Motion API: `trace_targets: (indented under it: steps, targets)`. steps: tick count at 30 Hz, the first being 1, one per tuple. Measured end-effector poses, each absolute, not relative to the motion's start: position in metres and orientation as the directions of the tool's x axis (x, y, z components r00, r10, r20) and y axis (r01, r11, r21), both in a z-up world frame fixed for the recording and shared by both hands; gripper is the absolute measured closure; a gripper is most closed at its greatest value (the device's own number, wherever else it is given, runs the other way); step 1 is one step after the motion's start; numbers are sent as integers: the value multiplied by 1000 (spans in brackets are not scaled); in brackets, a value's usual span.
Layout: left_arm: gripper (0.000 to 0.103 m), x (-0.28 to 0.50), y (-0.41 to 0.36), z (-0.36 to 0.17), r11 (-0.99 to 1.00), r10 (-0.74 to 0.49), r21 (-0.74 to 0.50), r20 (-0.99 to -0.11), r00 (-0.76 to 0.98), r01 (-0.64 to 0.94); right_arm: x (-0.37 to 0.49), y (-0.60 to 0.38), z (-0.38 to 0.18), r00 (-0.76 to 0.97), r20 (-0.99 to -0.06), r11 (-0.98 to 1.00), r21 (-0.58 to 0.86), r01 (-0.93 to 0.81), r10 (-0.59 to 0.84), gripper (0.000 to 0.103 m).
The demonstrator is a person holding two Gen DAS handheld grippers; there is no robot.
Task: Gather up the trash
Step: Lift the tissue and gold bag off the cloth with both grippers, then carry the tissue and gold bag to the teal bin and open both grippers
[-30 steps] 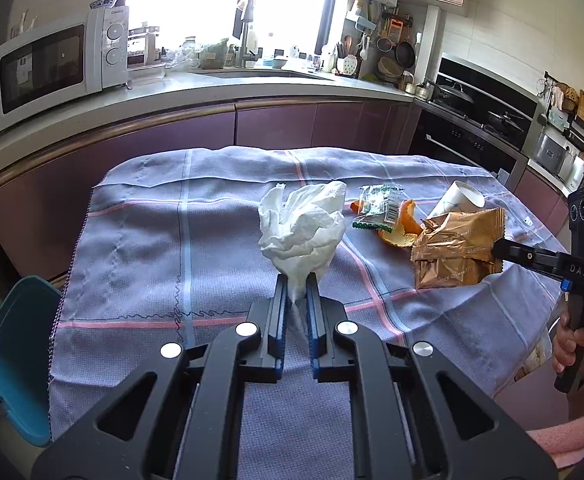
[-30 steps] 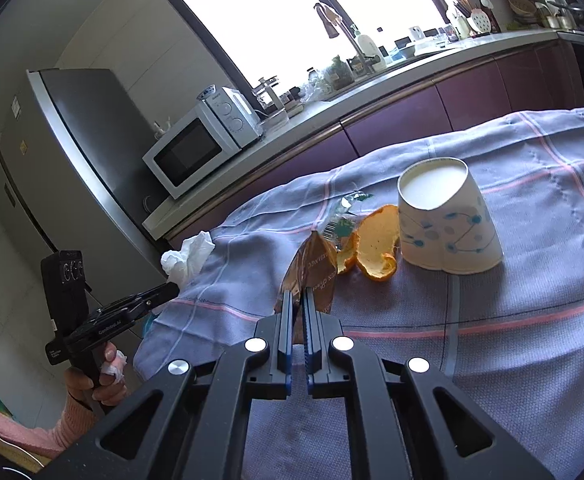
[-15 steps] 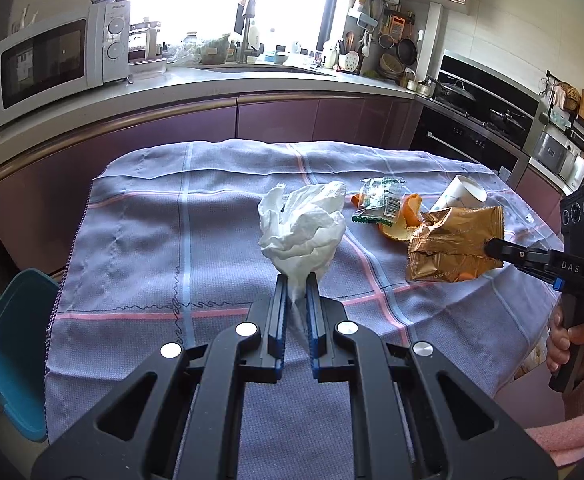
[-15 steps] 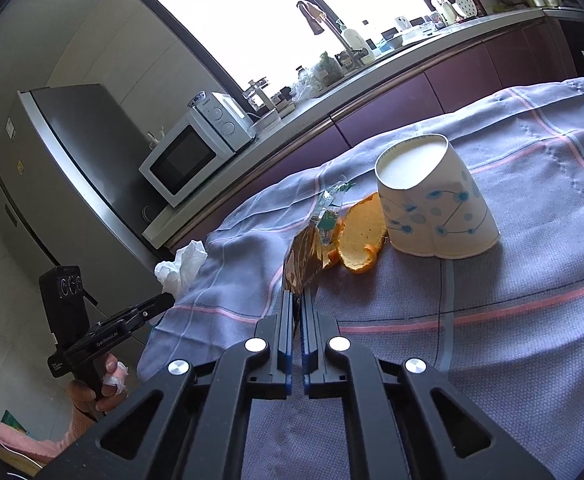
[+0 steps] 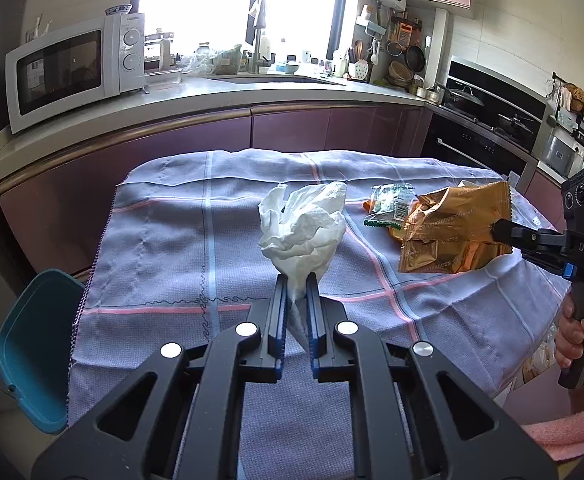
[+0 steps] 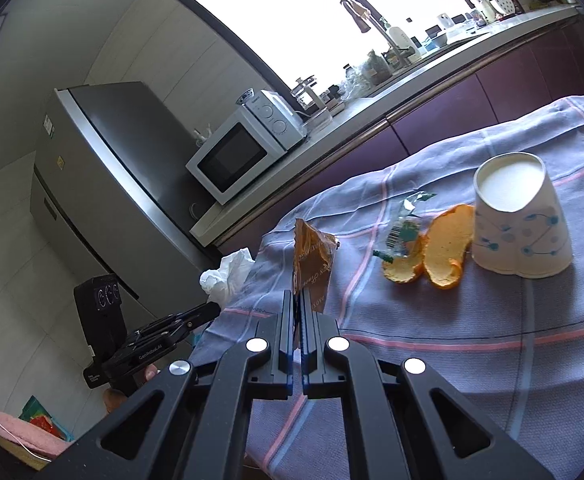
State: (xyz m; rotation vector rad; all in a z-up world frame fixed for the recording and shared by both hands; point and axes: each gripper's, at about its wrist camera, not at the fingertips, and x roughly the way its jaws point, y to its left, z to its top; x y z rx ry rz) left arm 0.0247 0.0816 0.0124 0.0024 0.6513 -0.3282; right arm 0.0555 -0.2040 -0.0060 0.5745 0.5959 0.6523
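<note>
Left tool [image 5: 295,280]: fingers pressed onto the lower tail of a crumpled white tissue [image 5: 304,228]; the rest of the wad stands above and ahead of the fingertips, over the cloth [image 5: 164,240] on the worktop.

Right tool [image 6: 297,296]: fingers pinching the near edge of a gold wrapper [image 6: 312,264], which stands on edge straight ahead of the tips. In the left view the same wrapper [image 5: 452,232] hangs off that tool's tip, to the right of the tissue.

Ahead and right of the right tool, on the cloth: orange peel [image 6: 444,248], two pieces side by side; a small clear green-printed wrapper [image 6: 402,232] touching the peel's far-left side; a paper cup [image 6: 520,224], upside down, just right of the peel.

Left of the left tool, beside the worktop's edge: teal bin [image 5: 32,344].
</note>
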Motion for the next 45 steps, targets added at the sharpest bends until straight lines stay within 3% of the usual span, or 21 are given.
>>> trace_targets:
  steps: [19,45]
  targets:
    - [94,-2,147,23,984,-179,-87,-577,797,158,103,-104,5,457,-297,525,664,-533,839,101]
    - [94,-23,258,11,989,11,-110,-596,803,-95,153,28,13,225,-339,401,656,-640,913,101]
